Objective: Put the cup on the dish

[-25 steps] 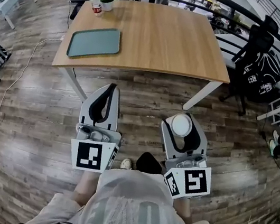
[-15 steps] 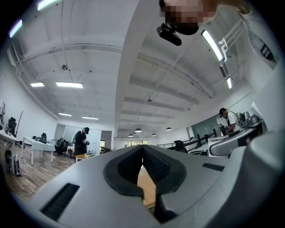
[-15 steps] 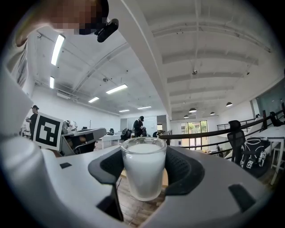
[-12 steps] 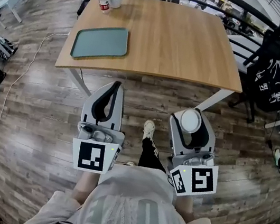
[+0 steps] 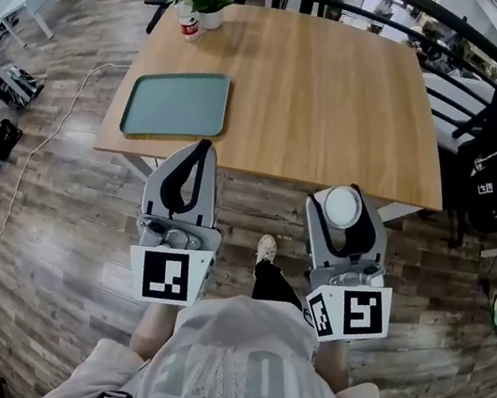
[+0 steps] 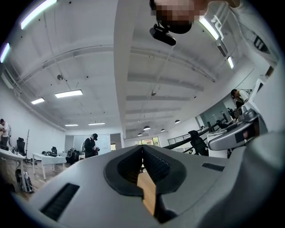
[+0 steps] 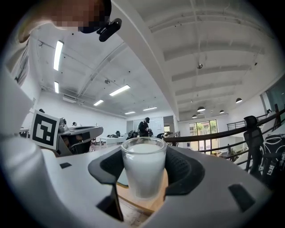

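1. held the milky cup (image 7: 143,174) upright, clamped between the fingers of the right gripper (image 7: 144,153), at the near edge of the table (image 5: 344,86).
2. showed the left gripper (image 6: 142,150) with fingers together, holding nothing.
3. lay on the table's left side, well apart from the cup: green dish (image 5: 176,104).
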